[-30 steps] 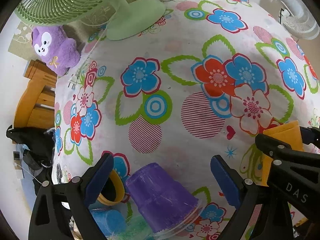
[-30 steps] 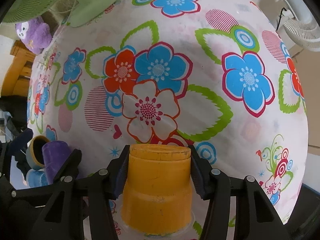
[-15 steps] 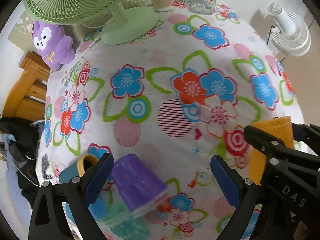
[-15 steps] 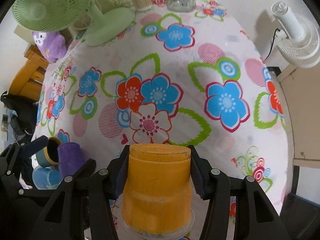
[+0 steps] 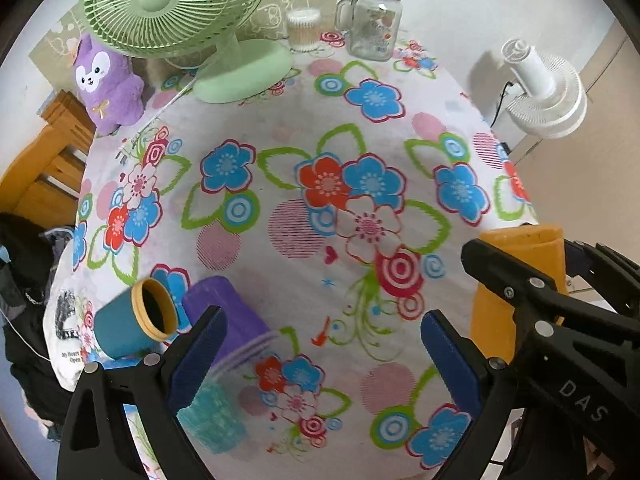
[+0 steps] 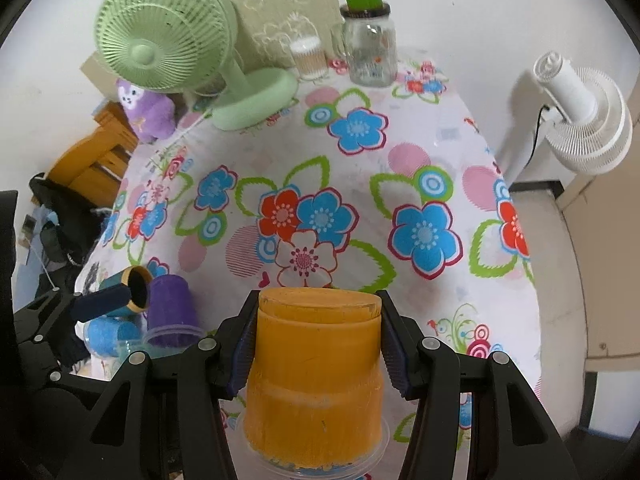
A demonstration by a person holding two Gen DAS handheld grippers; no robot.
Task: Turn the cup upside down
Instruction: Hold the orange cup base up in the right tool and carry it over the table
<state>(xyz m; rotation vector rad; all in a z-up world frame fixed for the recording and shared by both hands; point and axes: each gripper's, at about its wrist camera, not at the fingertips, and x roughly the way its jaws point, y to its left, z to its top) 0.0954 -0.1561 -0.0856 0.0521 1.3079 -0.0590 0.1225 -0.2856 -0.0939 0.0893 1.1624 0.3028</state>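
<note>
Clamped between the blue pads (image 6: 394, 354) of the right hand-held gripper (image 6: 318, 344) is an orange cup (image 6: 316, 368), held base-up with its mouth turned down; a clear rim is seen around its lower edge. In the right wrist view the cup fills the space between the two fingers, and both pads are pressed against its sides. It is held over the near edge of the counter (image 6: 440, 148), which is covered by a white cloth printed with blue, red and white flowers; whether the cup touches the cloth cannot be told.

From the left wrist view, the same orange cup (image 5: 516, 280) is seen at the right edge, partly hidden behind the black frame of the right tool. The left hand-held gripper (image 5: 324, 356) is spread wide, nothing being gripped between its blue pads (image 5: 196, 360). Just beyond its left finger, a purple cup (image 5: 228, 316) is seen standing mouth-down near the counter's left corner. Beside that, a teal cup with a yellow rim (image 5: 132, 328) is seen tilted, its dark opening turned toward the purple cup. A teal textured object (image 5: 212, 416) is seen below them, blurred and partly hidden by the finger.

At the far end of the counter, a green desk fan (image 5: 176, 12), a purple plush toy (image 5: 108, 84), a glass mug jar with a green top (image 5: 372, 24) and a small container (image 5: 304, 30) are placed. A white fan (image 5: 548, 92) is seen off the counter's right side.
</note>
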